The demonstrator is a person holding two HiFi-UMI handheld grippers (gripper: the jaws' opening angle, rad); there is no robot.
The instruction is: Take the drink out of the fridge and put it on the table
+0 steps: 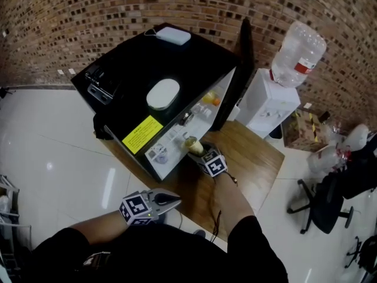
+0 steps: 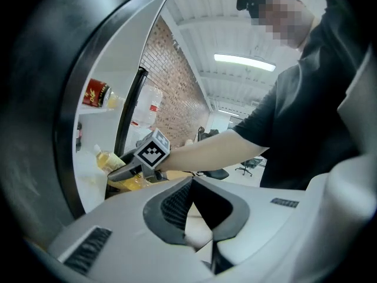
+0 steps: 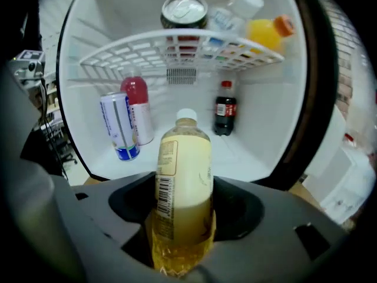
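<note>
A yellow drink bottle (image 3: pixel 184 175) with a white cap stands upright between my right gripper's (image 3: pixel 179 240) jaws, which are shut on its lower body. It hangs just outside the open fridge (image 3: pixel 259 134). From the head view the bottle (image 1: pixel 192 145) and right gripper (image 1: pixel 199 153) sit at the fridge's (image 1: pixel 147 69) open front, above the wooden table (image 1: pixel 253 158). My left gripper (image 1: pixel 171 200) is held low near my body, jaws together and empty. Its own view shows those jaws (image 2: pixel 203 243) closed, with the bottle (image 2: pixel 111 160) beyond.
Inside the fridge are a blue can (image 3: pixel 119 127), a pink-capped bottle (image 3: pixel 138 108) and a small cola bottle (image 3: pixel 225 115). A wire shelf (image 3: pixel 177 49) carries a can and an orange bottle (image 3: pixel 268 33). A water dispenser (image 1: pixel 268 102) and an office chair (image 1: pixel 321 205) stand to the right.
</note>
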